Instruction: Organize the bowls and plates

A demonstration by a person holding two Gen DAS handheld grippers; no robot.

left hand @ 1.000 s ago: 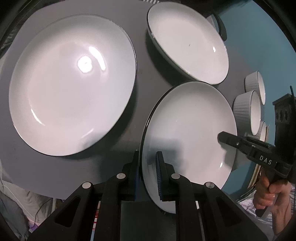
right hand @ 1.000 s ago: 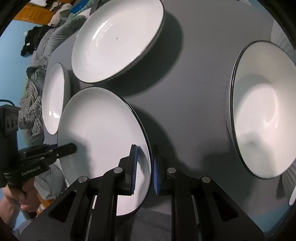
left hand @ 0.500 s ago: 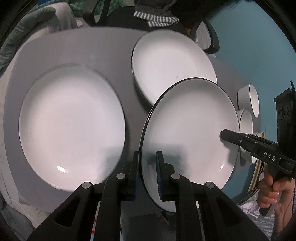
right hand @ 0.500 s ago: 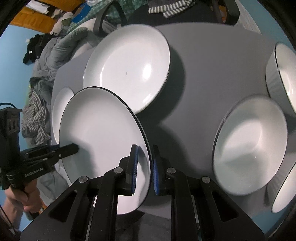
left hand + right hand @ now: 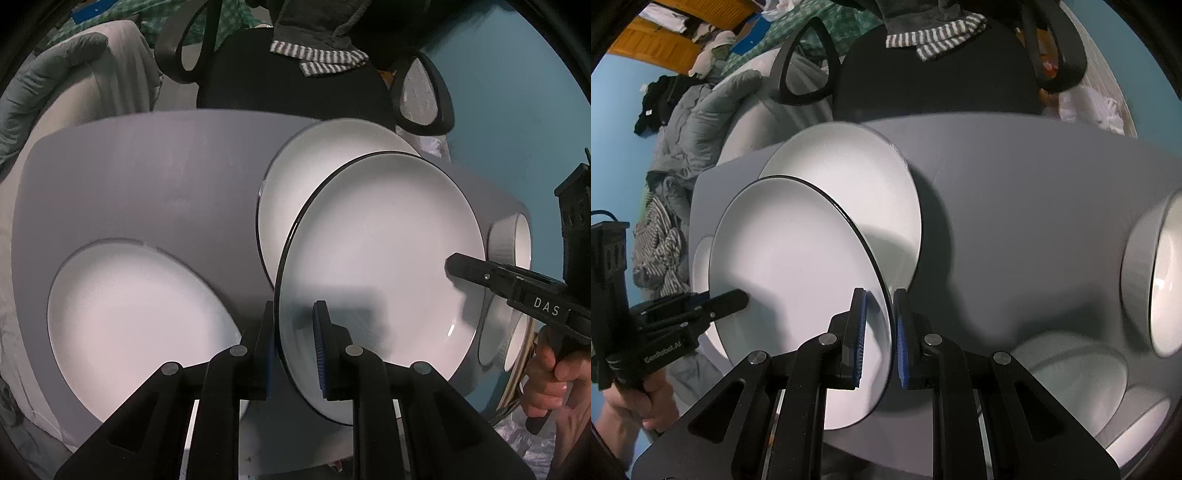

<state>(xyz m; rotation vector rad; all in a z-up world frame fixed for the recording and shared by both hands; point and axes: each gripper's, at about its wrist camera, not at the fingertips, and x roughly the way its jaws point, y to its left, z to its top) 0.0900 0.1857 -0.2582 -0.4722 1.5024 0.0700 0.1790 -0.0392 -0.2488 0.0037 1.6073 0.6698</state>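
A white plate with a thin black rim (image 5: pixel 380 266) is held in the air above the grey desk (image 5: pixel 147 177), gripped at two opposite edges. It is round, so it has no long axis of its own. It is tilted, its white upper face turned up towards both cameras. In both views it overlaps a second white plate (image 5: pixel 295 184) that lies flat on the desk beneath and beyond it.

The left claw (image 5: pixel 293 343) has its blue-padded fingers on either side of the held plate's near rim, one pad above the face and one under it. Its jaws have just been opening slightly, and the rim is between them, with the pads close on it. The right claw (image 5: pixel 879 332) is nearly closed on the opposite rim, one pad on the white face and the other behind the edge. Each claw shows in the other's view, reaching in from the side with a hand on its handle: the right hand (image 5: pixel 550 384) and the left hand (image 5: pixel 635 402).

A third white plate (image 5: pixel 136 325) lies flat on the desk to the left in the left wrist view. White ribbed bowls (image 5: pixel 1160 280) stand at the desk's right side. Beyond the far edge of the desk is a black office chair (image 5: pixel 923 85) with a striped cloth (image 5: pixel 938 33) draped over its back.
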